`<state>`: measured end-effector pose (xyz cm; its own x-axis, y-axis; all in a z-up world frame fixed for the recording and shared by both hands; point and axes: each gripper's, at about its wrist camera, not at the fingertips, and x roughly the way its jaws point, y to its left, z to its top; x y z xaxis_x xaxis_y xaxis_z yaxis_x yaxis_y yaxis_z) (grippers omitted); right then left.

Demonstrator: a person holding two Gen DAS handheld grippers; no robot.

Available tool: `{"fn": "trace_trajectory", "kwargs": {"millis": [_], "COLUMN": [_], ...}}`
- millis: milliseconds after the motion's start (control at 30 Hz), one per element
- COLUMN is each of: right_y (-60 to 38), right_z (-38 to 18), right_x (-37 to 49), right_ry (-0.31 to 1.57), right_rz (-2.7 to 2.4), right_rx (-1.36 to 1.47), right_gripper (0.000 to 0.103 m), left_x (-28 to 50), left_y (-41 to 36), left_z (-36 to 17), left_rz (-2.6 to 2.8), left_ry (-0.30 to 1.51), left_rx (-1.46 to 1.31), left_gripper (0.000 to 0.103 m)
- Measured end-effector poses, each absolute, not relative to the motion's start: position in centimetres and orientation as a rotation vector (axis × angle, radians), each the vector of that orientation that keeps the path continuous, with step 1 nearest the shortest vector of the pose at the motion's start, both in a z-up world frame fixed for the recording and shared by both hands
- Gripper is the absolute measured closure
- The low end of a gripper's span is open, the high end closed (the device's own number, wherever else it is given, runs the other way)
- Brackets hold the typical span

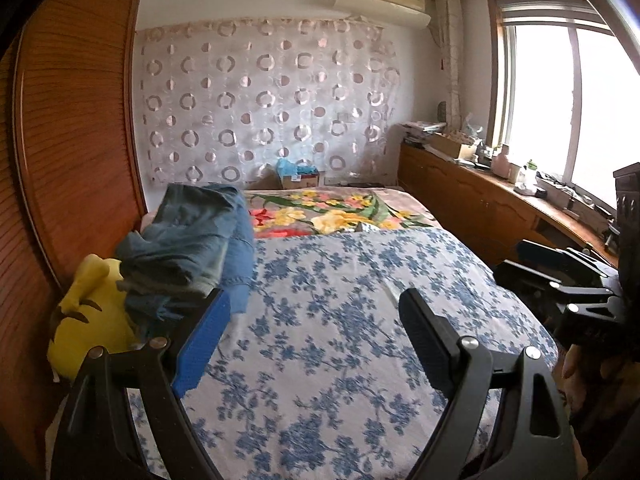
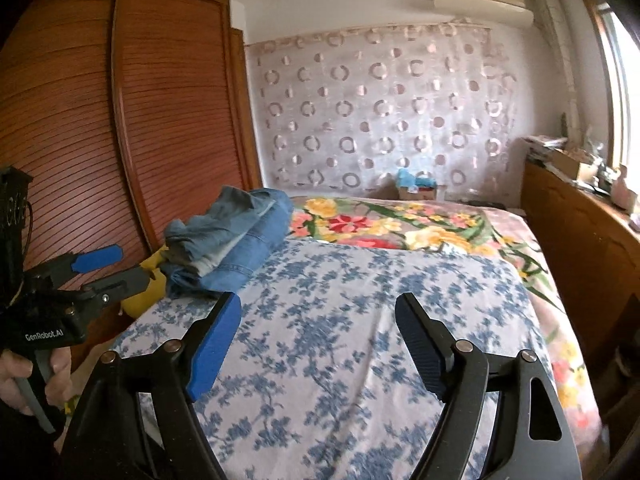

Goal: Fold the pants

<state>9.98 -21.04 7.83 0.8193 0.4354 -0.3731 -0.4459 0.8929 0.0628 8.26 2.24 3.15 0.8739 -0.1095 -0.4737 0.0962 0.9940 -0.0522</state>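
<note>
A heap of blue denim pants [image 1: 192, 240] lies bunched at the bed's left side, beside the wardrobe; the right wrist view shows the same heap of pants [image 2: 236, 240]. My left gripper [image 1: 316, 304] hovers open over the blue-flowered sheet [image 1: 340, 320], just right of the pants, nothing between its fingers. My right gripper [image 2: 318, 308] is also open and empty above the sheet [image 2: 320, 340], with the pants ahead to its left. The left gripper [image 2: 116, 266] appears at the left edge of the right wrist view, held by a hand [image 2: 24, 376].
A yellow plush toy [image 1: 88, 320] lies against the pants at the bed's left edge. A wooden wardrobe [image 1: 72, 120] stands close on the left. A flowered blanket [image 1: 332, 210] covers the far half of the bed. A cluttered wooden cabinet [image 1: 480, 200] runs along the right under the window.
</note>
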Motion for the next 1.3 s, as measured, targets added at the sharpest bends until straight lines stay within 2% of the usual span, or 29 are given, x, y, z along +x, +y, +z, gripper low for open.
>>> {"fn": "trace_trajectory", "kwargs": {"millis": [600, 1033, 1300], "right_y": [-22.2, -22.1, -22.1], "right_z": [8.2, 8.8, 8.2], "right_x": [3.4, -0.9, -0.9], "right_ry": [0.361, 0.279, 0.267], "right_rz": [0.343, 0.297, 0.287], "right_rx": [0.022, 0.018, 0.007], "right_gripper": [0.022, 0.022, 0.022], "left_x": [4.6, 2.0, 1.6], "left_y": [-1.0, -0.5, -0.1], "left_z": [4.8, 8.5, 8.7], "left_rz": [-0.121, -0.12, -0.1], "left_ry": [0.474, 0.395, 0.39], "left_rx": [-0.016, -0.038, -0.037], "left_gripper": [0.016, 0.016, 0.016]}}
